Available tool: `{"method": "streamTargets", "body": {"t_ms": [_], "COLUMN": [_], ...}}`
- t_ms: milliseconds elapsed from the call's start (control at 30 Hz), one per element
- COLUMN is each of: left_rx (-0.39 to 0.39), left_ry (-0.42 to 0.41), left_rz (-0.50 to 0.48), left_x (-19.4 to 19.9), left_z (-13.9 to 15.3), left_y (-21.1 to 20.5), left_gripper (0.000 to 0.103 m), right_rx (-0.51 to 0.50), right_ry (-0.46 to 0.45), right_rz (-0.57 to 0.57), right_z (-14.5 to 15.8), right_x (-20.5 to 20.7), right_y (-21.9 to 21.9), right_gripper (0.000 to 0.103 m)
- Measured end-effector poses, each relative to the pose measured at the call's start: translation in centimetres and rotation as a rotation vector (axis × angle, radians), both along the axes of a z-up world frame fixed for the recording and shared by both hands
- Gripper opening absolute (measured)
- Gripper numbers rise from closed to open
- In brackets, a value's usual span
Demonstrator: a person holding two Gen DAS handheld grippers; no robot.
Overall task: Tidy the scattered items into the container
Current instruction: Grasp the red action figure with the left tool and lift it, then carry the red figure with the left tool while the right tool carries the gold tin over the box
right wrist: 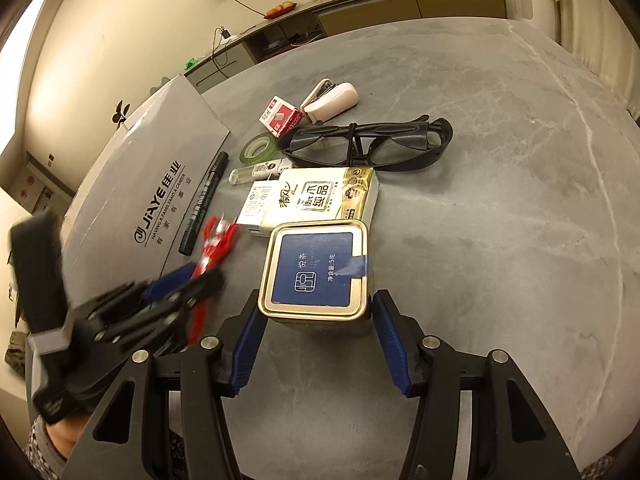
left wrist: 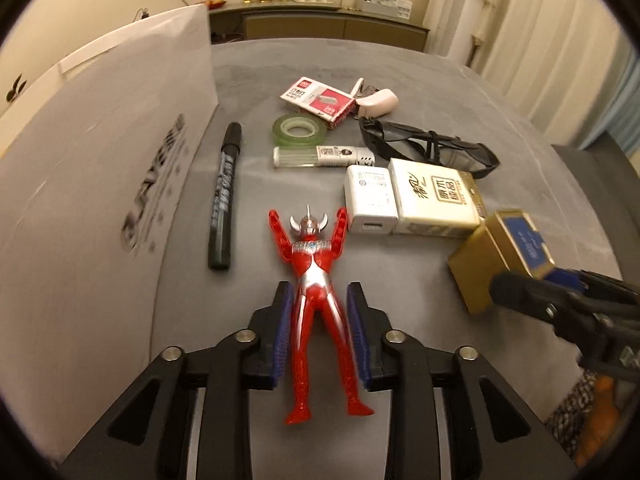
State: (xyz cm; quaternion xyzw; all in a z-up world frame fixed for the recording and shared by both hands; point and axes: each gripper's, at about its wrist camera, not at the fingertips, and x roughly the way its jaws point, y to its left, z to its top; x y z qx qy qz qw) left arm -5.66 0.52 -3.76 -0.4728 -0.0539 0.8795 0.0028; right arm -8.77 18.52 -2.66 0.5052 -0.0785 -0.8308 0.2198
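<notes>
The left gripper (left wrist: 320, 300) straddles the legs of the red figure (left wrist: 316, 296), which lies face up on the grey table (left wrist: 420, 280); a narrow gap separates each blue pad from the legs. A black marker (left wrist: 224, 196) lies left of the figure, beside the white box (left wrist: 92, 184). The gold tin (left wrist: 500, 256) sits right.

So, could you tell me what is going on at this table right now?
A person is tidying with two handheld grippers. The left gripper straddles a red toy figure lying on the grey table, jaws open. The right gripper is open around a gold tin. A marker, tape roll, glasses and other items lie beside the white box.
</notes>
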Motion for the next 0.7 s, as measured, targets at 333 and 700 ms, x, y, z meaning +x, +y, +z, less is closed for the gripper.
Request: {"method": "streamTargets", "body": {"t_ms": [333, 700], "left_rx": [-0.010, -0.008], "left_ry": [0.018, 0.177], "left_rz": [0.012, 0.062], "left_x": [-0.5, 3.9], "left_z": [0.2, 6.5], "left_y": [0.1, -1.8], "left_gripper": [0.036, 0.036], "right_rx": [0.038, -0.051], "right_ry": [0.046, 0.117], "right_rz": [0.020, 0.093], "right_z": [0.1, 3.2], "right_x": [0.0, 2.5], "right_y": [-1.0, -1.9], "right_gripper": [0.057, 0.053]}}
